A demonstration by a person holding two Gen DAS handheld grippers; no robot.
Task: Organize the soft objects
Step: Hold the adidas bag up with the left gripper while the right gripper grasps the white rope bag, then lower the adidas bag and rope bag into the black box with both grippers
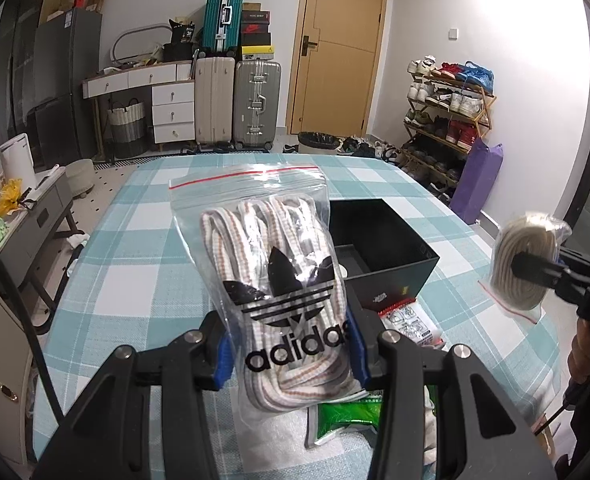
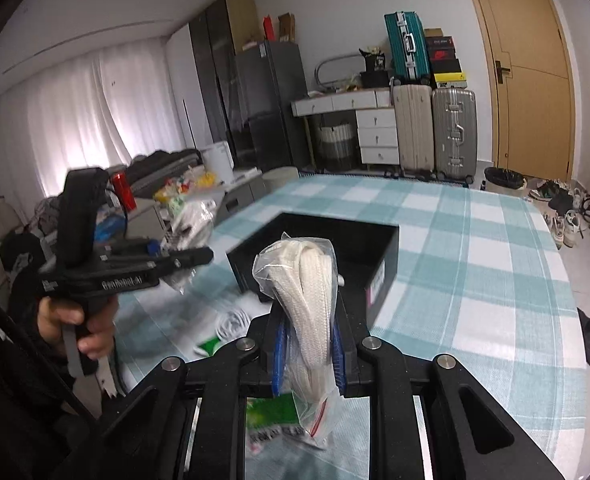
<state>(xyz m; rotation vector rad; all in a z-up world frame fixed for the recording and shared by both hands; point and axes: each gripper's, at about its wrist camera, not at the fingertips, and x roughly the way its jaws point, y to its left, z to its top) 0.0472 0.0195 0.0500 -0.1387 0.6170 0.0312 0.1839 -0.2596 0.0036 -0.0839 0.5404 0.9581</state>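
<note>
My left gripper [image 1: 289, 354] is shut on a clear zip bag of striped white-and-brown laces [image 1: 273, 264] with a black logo, held upright above the checked tablecloth. My right gripper [image 2: 309, 350] is shut on a smaller clear bag of plain white laces [image 2: 309, 280], lifted off the table. That same white bag [image 1: 525, 264] shows at the right of the left wrist view. An open black box [image 1: 379, 248] [image 2: 327, 240] stands on the table just beyond both bags. The left gripper [image 2: 191, 258] with its bag appears at the left of the right wrist view, held by a hand [image 2: 83, 320].
A green-and-white packet [image 1: 345, 416] [image 2: 273, 420] and a red-and-white packet [image 1: 411, 320] lie on the teal checked table [image 1: 135, 280] near the box. Suitcases [image 1: 239, 104], a drawer unit and a shoe rack [image 1: 447, 108] stand by the far wall.
</note>
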